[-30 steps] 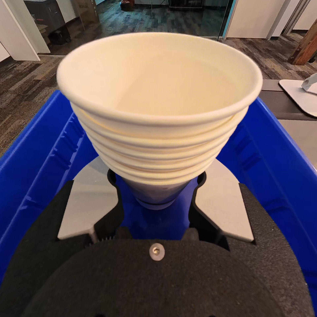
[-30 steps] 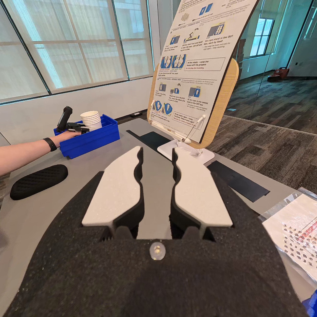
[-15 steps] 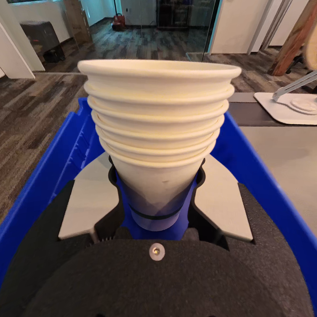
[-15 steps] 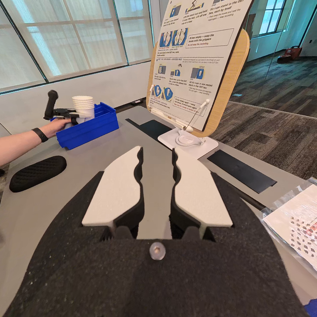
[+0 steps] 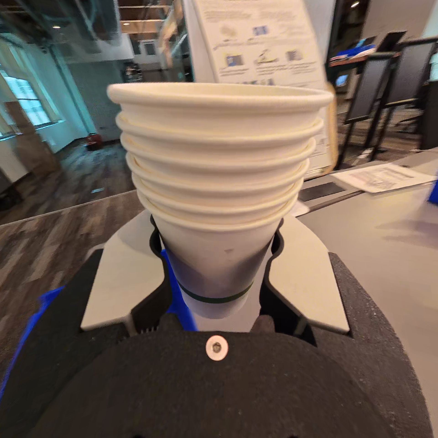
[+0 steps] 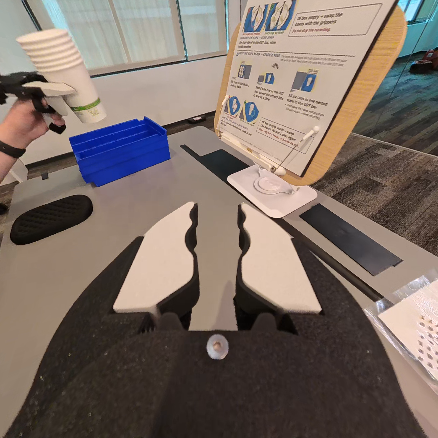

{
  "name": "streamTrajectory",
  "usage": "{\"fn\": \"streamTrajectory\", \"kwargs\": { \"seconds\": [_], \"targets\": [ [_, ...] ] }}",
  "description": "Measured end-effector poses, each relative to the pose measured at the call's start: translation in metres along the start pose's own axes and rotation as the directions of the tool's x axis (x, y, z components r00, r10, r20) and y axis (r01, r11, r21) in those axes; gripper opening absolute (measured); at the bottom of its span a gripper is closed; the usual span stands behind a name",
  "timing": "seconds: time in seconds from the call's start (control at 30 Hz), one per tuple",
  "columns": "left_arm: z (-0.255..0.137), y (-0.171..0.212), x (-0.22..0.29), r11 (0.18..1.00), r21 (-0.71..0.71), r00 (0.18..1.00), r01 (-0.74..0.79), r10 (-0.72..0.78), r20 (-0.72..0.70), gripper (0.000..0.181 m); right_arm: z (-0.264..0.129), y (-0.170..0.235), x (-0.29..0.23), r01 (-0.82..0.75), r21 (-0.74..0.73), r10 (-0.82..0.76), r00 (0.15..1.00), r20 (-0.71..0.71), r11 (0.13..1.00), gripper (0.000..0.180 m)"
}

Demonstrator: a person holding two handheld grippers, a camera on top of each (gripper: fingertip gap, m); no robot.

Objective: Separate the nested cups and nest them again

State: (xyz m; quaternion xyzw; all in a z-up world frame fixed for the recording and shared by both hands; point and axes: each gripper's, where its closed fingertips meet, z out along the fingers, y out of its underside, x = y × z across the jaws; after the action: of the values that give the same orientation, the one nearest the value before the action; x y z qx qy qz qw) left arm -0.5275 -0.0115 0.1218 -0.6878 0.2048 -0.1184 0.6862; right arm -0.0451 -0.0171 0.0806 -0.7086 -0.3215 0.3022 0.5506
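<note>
Table [image 6: 132, 237]: grey, one, bearing one blue bin [image 6: 120, 151] at its far left, one instruction board [image 6: 308, 78] on a white stand at the far right, one black pad [image 6: 51, 218] near left, and a bagged sheet [image 6: 407, 324] at the near right edge.

Bin: empty as far as its interior shows. The stack [image 6: 59, 71] is in the air above and to the left of it, well clear of the rim.

Stack: nested paper cups, white, the outermost with a green band near the base. Rims counted in the left wrist view [image 5: 219, 166]: about seven, with some blur; the count is not certain. Long axis tilted in the right wrist view, mouth up and leaning left, base pointing down toward the bin.

Left gripper [image 5: 216, 258]: clamped on the lower wall of the outermost cup, below the rims, held by a hand [image 6: 21, 128].

Right gripper [image 6: 216, 227]: fingers apart with a narrow gap, holding nothing, low over the table near its middle.

Governing relation: the stack lies up, forward and well to the left of the right gripper. Judged next step is separating the top cup; the right gripper, being free, must travel across to the stack's mouth. Nothing has yet been separated.
</note>
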Motion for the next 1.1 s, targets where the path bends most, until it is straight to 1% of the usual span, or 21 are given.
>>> {"fn": "streamTrajectory", "kwargs": {
  "seconds": [0.17, 0.23, 0.37, 0.57, 0.7, 0.9, 1.0, 1.1],
  "targets": [
    [0.023, -0.022, 0.089, 0.990, 0.090, 0.966, 0.111, -0.086, -0.245, 0.093, 0.011, 0.003, -0.007, 0.003, -0.019, -0.003, 1.000, 0.031, 1.000, 0.031],
    [0.035, -0.027, 0.122, 0.985, 0.117, 0.941, 0.130, -0.086, -0.327, 0.093, 0.015, 0.005, -0.009, 0.000, -0.030, 0.002, 0.999, 0.043, 1.000, 0.031],
    [0.062, -0.031, 0.176, 0.982, 0.137, 0.902, 0.131, -0.061, -0.427, 0.093, 0.021, 0.012, -0.012, -0.001, -0.056, 0.004, 0.999, 0.054, 0.998, 0.031],
    [0.095, -0.040, 0.245, 0.971, 0.114, 0.789, 0.210, -0.099, -0.606, 0.093, 0.024, 0.017, -0.008, -0.001, -0.080, 0.004, 0.999, 0.045, 0.997, 0.030],
    [0.110, -0.037, 0.266, 0.975, 0.117, 0.756, 0.191, -0.070, -0.651, 0.092, 0.025, 0.017, -0.008, -0.017, -0.074, 0.021, 0.998, 0.058, 0.997, 0.030],
    [0.121, -0.004, 0.268, 0.983, 0.044, 0.737, 0.180, -0.105, -0.668, 0.093, 0.032, 0.021, -0.011, -0.014, -0.083, 0.020, 0.997, 0.079, 0.996, 0.029],
    [0.123, 0.013, 0.274, 0.986, 0.017, 0.715, 0.169, -0.111, -0.690, 0.093, 0.038, 0.015, -0.026, -0.011, -0.029, 0.016, 0.988, 0.152, 1.000, 0.028],
    [0.123, 0.027, 0.283, 0.989, -0.016, 0.690, 0.150, -0.116, -0.714, 0.093, 0.045, 0.008, -0.052, -0.007, 0.033, -0.003, 0.961, 0.276, 0.999, 0.028]
  ]
}}
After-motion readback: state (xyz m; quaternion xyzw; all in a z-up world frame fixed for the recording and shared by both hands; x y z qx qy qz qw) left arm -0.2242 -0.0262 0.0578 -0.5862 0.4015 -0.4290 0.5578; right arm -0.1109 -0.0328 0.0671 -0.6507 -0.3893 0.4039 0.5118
